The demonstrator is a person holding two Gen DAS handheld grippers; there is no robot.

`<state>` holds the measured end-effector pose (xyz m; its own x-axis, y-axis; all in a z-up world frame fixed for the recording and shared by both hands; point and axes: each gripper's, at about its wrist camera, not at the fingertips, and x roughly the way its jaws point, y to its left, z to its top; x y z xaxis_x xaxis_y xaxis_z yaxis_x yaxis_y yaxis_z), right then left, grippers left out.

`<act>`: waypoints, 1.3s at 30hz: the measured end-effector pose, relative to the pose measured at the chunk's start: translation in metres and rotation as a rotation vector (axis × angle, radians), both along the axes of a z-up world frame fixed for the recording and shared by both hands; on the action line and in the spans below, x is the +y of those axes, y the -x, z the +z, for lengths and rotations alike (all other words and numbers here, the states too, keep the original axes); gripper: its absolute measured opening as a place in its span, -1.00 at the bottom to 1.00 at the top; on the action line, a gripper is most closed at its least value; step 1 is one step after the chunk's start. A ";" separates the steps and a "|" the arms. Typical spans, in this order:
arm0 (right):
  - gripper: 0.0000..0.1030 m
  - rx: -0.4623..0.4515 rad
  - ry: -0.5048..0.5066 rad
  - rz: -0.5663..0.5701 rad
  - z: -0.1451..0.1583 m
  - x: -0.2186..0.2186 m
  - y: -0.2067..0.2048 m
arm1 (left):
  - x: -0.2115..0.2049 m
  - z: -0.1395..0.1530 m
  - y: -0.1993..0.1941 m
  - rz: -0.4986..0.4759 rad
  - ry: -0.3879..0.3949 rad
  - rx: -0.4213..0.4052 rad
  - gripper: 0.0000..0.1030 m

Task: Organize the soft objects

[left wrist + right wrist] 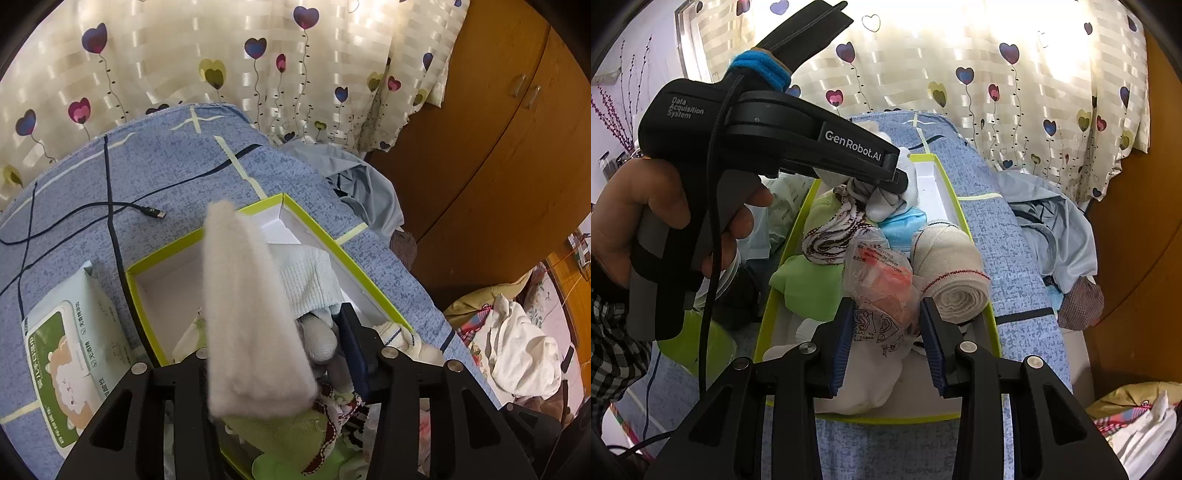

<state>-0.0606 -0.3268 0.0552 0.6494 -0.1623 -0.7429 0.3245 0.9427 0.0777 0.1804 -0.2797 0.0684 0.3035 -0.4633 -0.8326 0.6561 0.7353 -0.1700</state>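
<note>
A blue patterned bedspread (155,173) carries the lime-edged white cardboard box (314,218). The left gripper (273,354) has its jaws parted around a beige felt pad (243,306). The right gripper (886,343) stands wide open around a crinkled plastic bag (882,280), the rolled cream bandage (953,269) just right, against the box's right wall.

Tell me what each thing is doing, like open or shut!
Green-rimmed white cardboard box: open, partly filled.
Left gripper: shut on grey knitted cloth.
Right gripper: open, straddling crinkly clear plastic bag.
Beige elastic bandage: rolled up, in box.
Green wet-wipes pack: lid shut.
Black USB cable: unplugged end lying loose.
</note>
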 end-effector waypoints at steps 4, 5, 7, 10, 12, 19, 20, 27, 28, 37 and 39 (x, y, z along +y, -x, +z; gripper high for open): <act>-0.17 0.008 0.017 -0.008 0.000 0.004 0.000 | 0.006 0.004 0.002 0.012 0.006 -0.007 0.02; -0.12 0.006 0.020 -0.011 0.000 0.004 0.000 | 0.007 0.006 0.003 0.011 0.011 -0.009 0.02; -0.09 0.003 0.019 -0.015 0.000 0.005 0.001 | 0.010 0.010 0.005 0.013 0.016 -0.018 0.06; -0.07 -0.002 0.028 -0.023 0.002 0.007 0.002 | 0.017 0.015 0.010 0.026 0.024 -0.032 0.11; -0.03 -0.010 0.033 -0.027 0.004 0.008 0.003 | 0.022 0.019 0.015 0.032 0.028 -0.042 0.12; 0.06 -0.044 0.040 -0.038 0.015 0.015 0.010 | 0.049 0.040 0.040 0.069 0.045 -0.102 0.12; 0.06 -0.049 0.041 -0.038 0.017 0.016 0.011 | 0.054 0.043 0.044 0.079 0.051 -0.108 0.12; 0.07 -0.070 0.049 -0.045 0.026 0.024 0.022 | 0.084 0.062 0.080 0.135 0.068 -0.182 0.13; 0.07 -0.072 0.051 -0.049 0.027 0.024 0.024 | 0.088 0.063 0.084 0.144 0.075 -0.180 0.13; 0.07 -0.095 0.054 -0.044 0.034 0.035 0.041 | 0.118 0.068 0.135 0.225 0.085 -0.239 0.13; 0.07 -0.093 0.056 -0.045 0.034 0.038 0.047 | 0.124 0.063 0.147 0.244 0.078 -0.245 0.13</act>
